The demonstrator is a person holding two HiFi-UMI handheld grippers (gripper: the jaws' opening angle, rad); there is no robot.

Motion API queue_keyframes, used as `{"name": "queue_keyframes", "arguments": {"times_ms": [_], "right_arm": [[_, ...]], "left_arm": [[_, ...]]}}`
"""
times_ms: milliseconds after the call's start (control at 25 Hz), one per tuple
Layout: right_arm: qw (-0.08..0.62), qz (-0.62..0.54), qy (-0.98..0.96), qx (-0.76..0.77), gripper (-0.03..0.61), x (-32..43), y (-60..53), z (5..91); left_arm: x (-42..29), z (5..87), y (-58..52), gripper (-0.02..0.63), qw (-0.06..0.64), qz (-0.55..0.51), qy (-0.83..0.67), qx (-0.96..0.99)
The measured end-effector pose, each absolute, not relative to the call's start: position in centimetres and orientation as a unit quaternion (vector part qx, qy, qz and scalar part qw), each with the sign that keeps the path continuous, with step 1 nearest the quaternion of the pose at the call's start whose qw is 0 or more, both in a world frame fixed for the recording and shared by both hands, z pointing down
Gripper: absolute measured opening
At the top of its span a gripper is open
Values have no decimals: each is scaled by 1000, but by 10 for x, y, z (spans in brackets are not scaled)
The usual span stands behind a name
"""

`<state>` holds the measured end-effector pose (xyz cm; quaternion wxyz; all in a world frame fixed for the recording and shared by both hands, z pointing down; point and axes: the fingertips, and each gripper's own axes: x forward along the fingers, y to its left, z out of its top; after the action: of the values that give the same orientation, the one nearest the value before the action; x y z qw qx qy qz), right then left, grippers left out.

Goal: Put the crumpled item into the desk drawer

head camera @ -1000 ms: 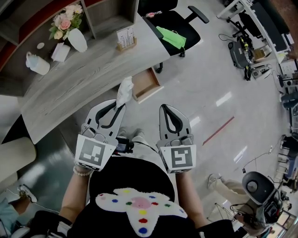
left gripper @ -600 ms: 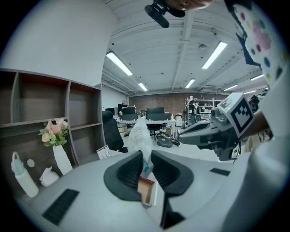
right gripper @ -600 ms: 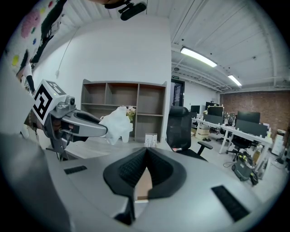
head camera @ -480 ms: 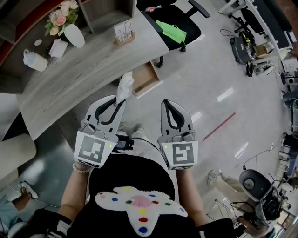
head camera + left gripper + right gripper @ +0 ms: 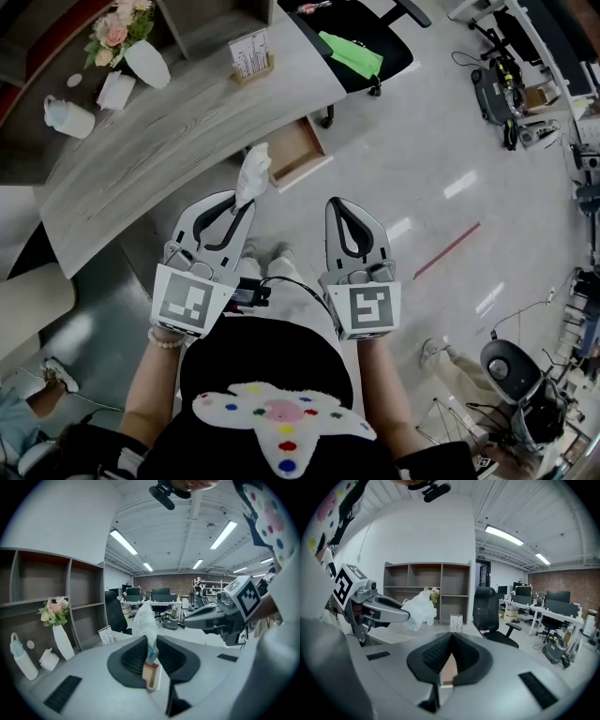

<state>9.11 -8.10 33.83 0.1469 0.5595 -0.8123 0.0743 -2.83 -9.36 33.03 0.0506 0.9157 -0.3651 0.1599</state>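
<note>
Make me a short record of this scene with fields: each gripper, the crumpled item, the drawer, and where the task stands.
left gripper: fingers shut on the crumpled white item
right gripper: fingers together, nothing held
crumpled white item: sticks out past the left gripper's tips, held in the air
drawer: pulled open from under the desk
task status: item not yet in the drawer

Pinches a crumpled white wad (image 5: 144, 619) between the jaws of the left gripper (image 5: 151, 645) at frame centre, with an open wooden drawer (image 5: 151, 677) visible just below through the gap. Shows the right gripper (image 5: 220, 616) at mid-right, a flower vase (image 5: 61, 641) and a white bottle (image 5: 21, 660) at lower left.
</note>
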Motion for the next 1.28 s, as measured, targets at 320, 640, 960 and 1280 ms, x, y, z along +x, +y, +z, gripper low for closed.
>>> {"name": "queue_keyframes", "arguments": {"times_ms": [320,640,960,1280], "right_arm": [[160,82,-812,556,5,97,-90,360],[167,101,-810,552,5,102,-97,388],[171,103,-813,546,5,103,-106,424],[187,110,-819,531,5,95,-117,464]], "left_arm": [[-19,349,-91,66,42,180,-340,922],[-9,377,-99,66,55,195,-330,922],[1,421,-107,66,94,207,-331,916],[10,459,-127,66,116,201,-344,910]]}}
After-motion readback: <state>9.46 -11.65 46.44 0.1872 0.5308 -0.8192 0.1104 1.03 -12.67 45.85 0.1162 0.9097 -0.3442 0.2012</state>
